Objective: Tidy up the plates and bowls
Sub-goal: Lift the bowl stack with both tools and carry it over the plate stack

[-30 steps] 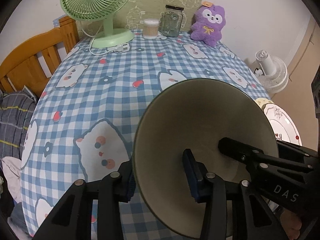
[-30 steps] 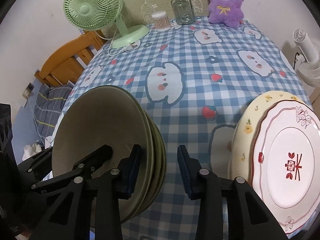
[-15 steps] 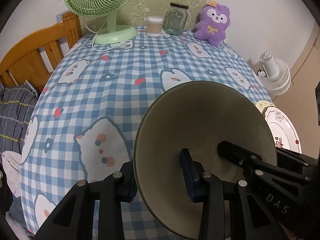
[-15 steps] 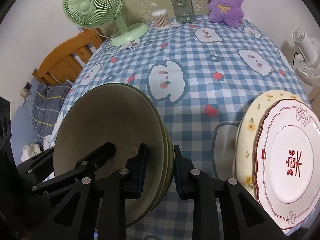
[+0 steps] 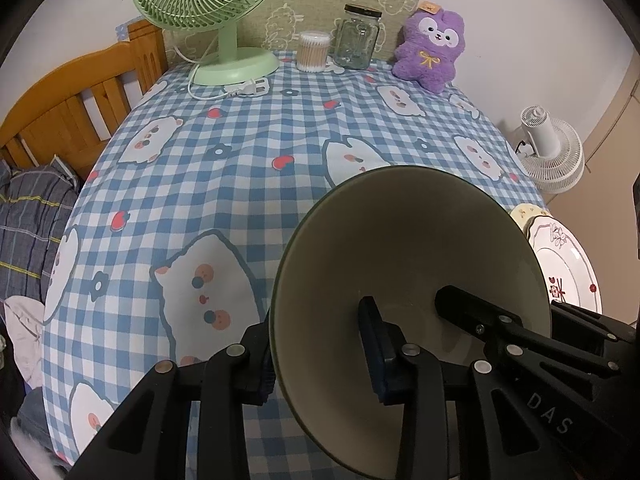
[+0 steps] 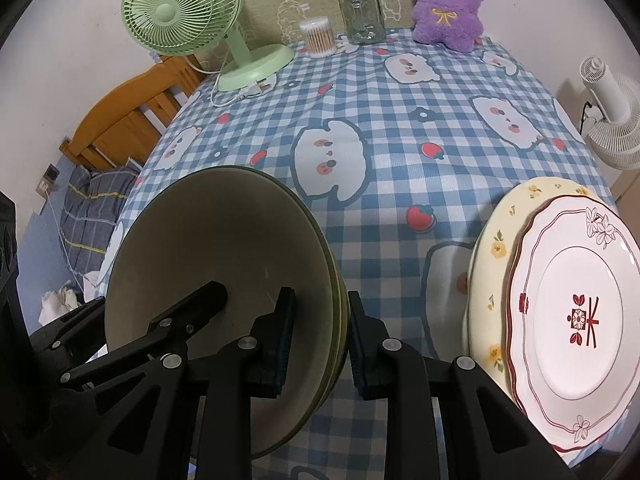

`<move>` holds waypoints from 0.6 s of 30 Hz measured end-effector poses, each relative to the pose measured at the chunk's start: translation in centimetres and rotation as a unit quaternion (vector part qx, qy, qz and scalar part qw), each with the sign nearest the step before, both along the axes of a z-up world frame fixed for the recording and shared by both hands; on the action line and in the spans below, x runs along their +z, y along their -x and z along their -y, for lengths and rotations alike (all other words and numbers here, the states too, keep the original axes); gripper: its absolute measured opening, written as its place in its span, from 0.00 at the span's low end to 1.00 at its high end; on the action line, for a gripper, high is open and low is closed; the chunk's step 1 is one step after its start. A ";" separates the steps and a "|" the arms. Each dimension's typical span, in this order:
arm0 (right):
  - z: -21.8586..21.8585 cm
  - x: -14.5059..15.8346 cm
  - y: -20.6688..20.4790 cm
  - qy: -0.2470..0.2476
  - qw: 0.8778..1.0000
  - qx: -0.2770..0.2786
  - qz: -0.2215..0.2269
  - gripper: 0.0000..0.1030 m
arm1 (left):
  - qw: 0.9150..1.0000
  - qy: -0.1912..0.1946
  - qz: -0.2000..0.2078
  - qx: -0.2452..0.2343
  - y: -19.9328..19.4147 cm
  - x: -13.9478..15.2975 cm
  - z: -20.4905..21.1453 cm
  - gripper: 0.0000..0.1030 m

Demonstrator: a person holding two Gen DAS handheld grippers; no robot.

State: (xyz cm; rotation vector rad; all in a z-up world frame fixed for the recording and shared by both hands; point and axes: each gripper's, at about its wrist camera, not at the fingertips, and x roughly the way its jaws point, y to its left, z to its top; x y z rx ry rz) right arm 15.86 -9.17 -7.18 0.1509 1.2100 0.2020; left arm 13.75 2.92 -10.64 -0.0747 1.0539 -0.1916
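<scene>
A stack of olive-green bowls point(image 5: 404, 248) point(image 6: 216, 248) sits at the near edge of the table. My left gripper point(image 5: 316, 356) is shut on the stack's left rim, one finger inside, one outside. My right gripper point(image 6: 316, 336) is shut on the stack's right rim, its left finger inside the top bowl. To the right, a white plate with a red rim point(image 6: 580, 320) lies on a cream floral plate point(image 6: 492, 248); both also show in the left wrist view point(image 5: 564, 256).
On the checked tablecloth point(image 6: 400, 128) at the back stand a green fan point(image 5: 208, 4), a cotton swab tub point(image 5: 314, 50), a glass jar point(image 5: 358, 36) and a purple plush point(image 5: 432, 46). A wooden bed frame point(image 5: 72, 100) is on the left, a white floor fan point(image 6: 608, 112) on the right.
My right gripper has closed from open onto the right rim of the bowl stack. The left gripper has kept its hold on the left rim.
</scene>
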 end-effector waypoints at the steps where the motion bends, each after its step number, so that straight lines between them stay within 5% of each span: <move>1: 0.0 0.0 0.0 0.000 1.000 0.000 0.000 0.26 | 1.000 0.003 -0.002 0.002 0.1 0.0 -0.1 0.34; 18: 1.4 1.3 0.1 -0.002 1.000 -0.013 -0.004 0.26 | 1.000 0.007 -0.007 0.003 -0.2 1.0 1.4 0.34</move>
